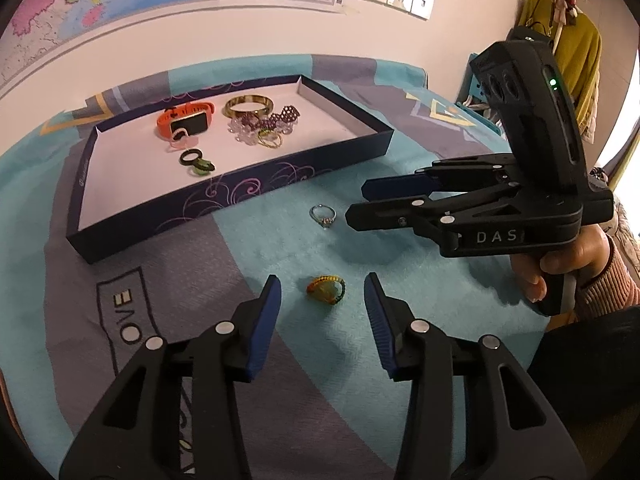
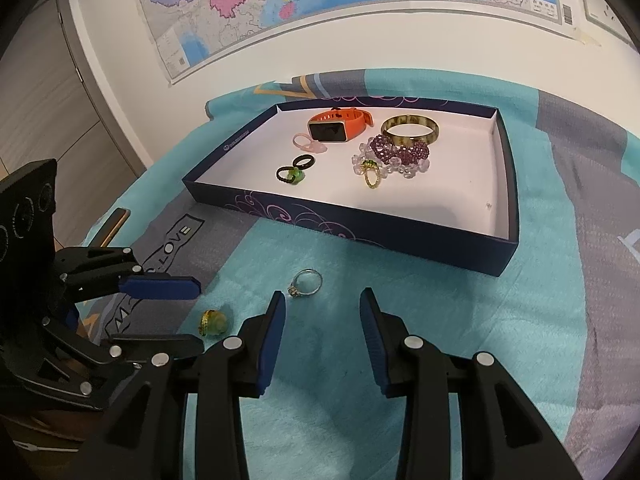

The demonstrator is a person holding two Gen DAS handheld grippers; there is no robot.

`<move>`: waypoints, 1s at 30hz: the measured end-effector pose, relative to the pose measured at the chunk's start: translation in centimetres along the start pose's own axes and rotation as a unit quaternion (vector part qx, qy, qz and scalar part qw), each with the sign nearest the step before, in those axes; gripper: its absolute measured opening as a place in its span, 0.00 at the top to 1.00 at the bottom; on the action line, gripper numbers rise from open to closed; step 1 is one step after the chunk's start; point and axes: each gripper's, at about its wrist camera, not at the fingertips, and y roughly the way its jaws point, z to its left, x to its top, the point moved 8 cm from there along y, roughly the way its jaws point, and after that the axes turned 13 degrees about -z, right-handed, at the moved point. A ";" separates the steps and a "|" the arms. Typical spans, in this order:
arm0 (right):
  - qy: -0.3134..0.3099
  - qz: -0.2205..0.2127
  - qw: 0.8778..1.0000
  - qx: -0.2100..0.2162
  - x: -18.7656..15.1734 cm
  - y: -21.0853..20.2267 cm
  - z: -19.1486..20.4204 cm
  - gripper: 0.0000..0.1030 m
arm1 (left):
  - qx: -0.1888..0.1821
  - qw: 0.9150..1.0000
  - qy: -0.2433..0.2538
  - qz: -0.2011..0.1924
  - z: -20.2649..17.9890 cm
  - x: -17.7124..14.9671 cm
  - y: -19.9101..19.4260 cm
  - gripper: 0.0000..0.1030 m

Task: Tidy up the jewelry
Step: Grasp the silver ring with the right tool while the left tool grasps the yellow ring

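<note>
Two grippers (image 1: pixel 322 294) (image 2: pixel 322 300) half-open (both empty); watch (image 2: pixel 334 128), bangle (image 2: pixel 410 130) in tray (image 2: pixel 360 228).

Silver ring (image 1: pixel 323 216) w/ small stone lies flat on the cloth, just ahead of the right hand-held gripper (image 2: pixel 322 300), near its left fingertip, not between the jaws. Amber-green ring (image 1: pixel 326 289) w/ braided orange-green band lies on its side between the open jaws of the left hand-held gripper (image 1: pixel 322 292), touching neither pad. Dark box lid (image 2: pixel 440 248), white inside, sits flat beyond both grippers. In it: orange watch (image 2: pixel 336 126), pink ring (image 2: pixel 306 142), two black rings w/ green stone (image 2: pixel 294 172), bangle (image 2: pixel 410 130), purple and clear bead bracelets (image 2: pixel 396 156) heaped, gold ring (image 2: pixel 371 174) against the beads.
</note>
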 end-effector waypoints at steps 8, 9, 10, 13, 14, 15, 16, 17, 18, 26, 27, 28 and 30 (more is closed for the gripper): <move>-0.005 0.002 1.000 -0.001 0.0 0.2 0.2 0.65 | -0.005 1.000 -0.002 0.017 -0.3 -0.5 0.9 0.78; -0.005 0.002 1.000 -0.001 0.0 0.2 0.3 0.65 | -0.003 1.000 -0.002 0.019 -0.2 -0.5 1.0 0.79; -0.006 0.003 1.000 -0.001 0.0 0.2 0.3 0.64 | -0.003 1.000 -0.003 0.021 -0.2 -0.6 1.0 0.81; -0.008 0.004 1.000 -0.003 -0.1 0.3 0.3 0.64 | -0.004 1.000 -0.011 0.022 0.1 -0.6 1.1 0.83; -0.009 0.004 1.000 -0.003 -0.1 0.2 0.4 0.64 | -0.003 1.000 -0.013 0.022 0.2 -0.6 1.1 0.84; -0.010 0.005 1.000 -0.004 -0.1 0.2 0.4 0.65 | -0.003 1.000 -0.015 0.023 0.2 -0.6 1.1 0.85; -0.010 0.005 1.000 -0.005 -0.2 0.3 0.4 0.65 | -0.003 1.000 -0.016 0.023 0.3 -0.5 1.2 0.85; -0.011 0.005 1.000 -0.005 -0.2 0.3 0.4 0.65 | -0.003 1.000 -0.016 0.023 0.3 -0.5 1.2 0.85; -0.012 0.006 1.000 -0.004 -0.2 0.3 0.5 0.64 | -0.001 1.000 -0.016 0.023 0.4 -0.5 1.2 0.85; -0.029 0.011 1.000 -0.007 -0.2 1.0 1.3 0.64 | 0.007 0.999 -0.026 0.017 1.2 -0.2 0.8 0.87; -0.032 0.011 0.999 -0.008 -0.2 1.1 1.4 0.65 | 0.009 0.999 -0.028 0.016 1.4 -0.2 0.8 0.87; -0.035 0.012 0.999 -0.010 -0.1 1.2 1.5 0.65 | 0.010 0.999 -0.029 0.015 1.5 -0.2 0.8 0.87; -0.043 0.014 0.999 -0.016 0.0 1.5 1.7 0.65 | 0.012 0.999 -0.031 0.014 1.8 -0.1 0.8 0.87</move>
